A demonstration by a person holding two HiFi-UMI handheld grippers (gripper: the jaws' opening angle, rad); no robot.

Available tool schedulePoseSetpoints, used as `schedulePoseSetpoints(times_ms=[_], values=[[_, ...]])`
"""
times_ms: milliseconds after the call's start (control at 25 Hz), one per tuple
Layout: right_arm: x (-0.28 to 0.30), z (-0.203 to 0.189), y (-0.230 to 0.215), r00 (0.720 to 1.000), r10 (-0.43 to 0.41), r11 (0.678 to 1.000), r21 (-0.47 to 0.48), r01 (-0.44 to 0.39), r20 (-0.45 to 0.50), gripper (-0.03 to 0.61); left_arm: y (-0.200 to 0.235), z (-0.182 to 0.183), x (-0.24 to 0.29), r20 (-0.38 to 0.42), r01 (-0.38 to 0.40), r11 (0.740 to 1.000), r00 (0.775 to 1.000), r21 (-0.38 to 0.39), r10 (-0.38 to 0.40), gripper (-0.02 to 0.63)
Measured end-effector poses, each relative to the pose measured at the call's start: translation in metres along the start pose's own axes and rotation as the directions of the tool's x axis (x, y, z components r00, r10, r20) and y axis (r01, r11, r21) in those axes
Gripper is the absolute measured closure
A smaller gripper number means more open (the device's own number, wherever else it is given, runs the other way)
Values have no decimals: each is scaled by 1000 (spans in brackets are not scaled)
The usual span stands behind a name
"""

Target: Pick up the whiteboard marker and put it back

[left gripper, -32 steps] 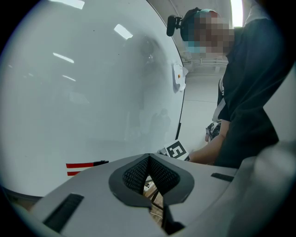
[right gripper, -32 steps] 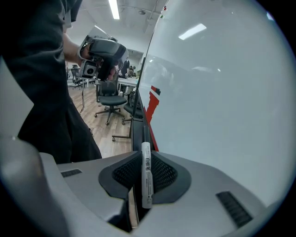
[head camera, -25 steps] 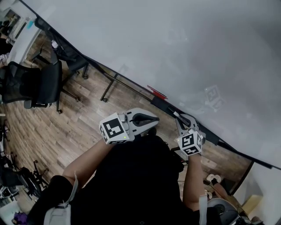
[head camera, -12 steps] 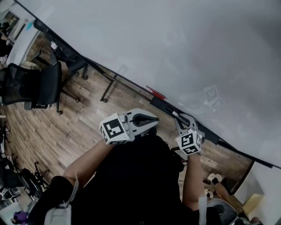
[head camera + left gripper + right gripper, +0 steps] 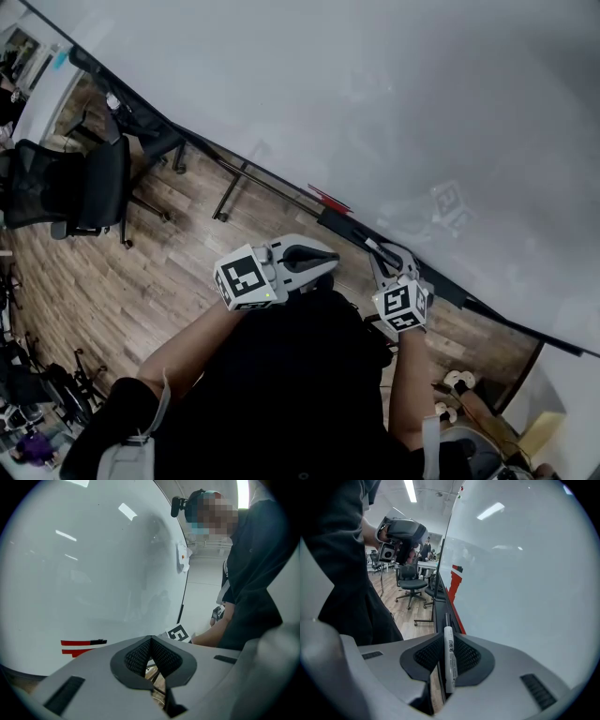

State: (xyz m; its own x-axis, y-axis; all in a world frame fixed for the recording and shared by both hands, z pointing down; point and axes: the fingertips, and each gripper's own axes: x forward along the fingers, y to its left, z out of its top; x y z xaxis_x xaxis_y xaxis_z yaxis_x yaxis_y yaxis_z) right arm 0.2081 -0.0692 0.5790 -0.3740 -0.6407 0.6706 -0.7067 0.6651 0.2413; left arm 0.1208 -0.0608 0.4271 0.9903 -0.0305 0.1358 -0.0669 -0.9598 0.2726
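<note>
Whiteboard marker (image 5: 449,665) pinched in right tongs (image 5: 446,654), apparently over tray ledge (image 5: 440,597); left tongs (image 5: 151,662) closed, empty

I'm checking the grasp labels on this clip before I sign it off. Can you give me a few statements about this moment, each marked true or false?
1. The right gripper is shut on the whiteboard marker. True.
2. The left gripper also holds a marker. False: its jaws are together with nothing between them.
3. The whiteboard marker has a red barrel. False: the barrel is white with black print.
4. A black office chair stands on the wood floor to the person's left. True.
5. The person has their back to the whiteboard. False: in the head view both grippers are held out towards it.
</note>
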Motion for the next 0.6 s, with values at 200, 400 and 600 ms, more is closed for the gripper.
schedulePoseSetpoints(times_ms=[200, 400, 600], values=[[-6, 5, -5, 999, -26, 1000, -6, 26, 30, 506, 2, 1, 3, -1, 2, 1000, 1000, -2, -2, 604], [-14, 17, -4, 996, -42, 999, -2, 42, 78, 508, 2, 1, 2, 3, 3, 1000, 1000, -1, -3, 604], [-30, 39, 2, 988, -31, 999, 21, 28, 149, 508, 3, 6, 4, 8, 10, 1000, 1000, 10, -10, 604]])
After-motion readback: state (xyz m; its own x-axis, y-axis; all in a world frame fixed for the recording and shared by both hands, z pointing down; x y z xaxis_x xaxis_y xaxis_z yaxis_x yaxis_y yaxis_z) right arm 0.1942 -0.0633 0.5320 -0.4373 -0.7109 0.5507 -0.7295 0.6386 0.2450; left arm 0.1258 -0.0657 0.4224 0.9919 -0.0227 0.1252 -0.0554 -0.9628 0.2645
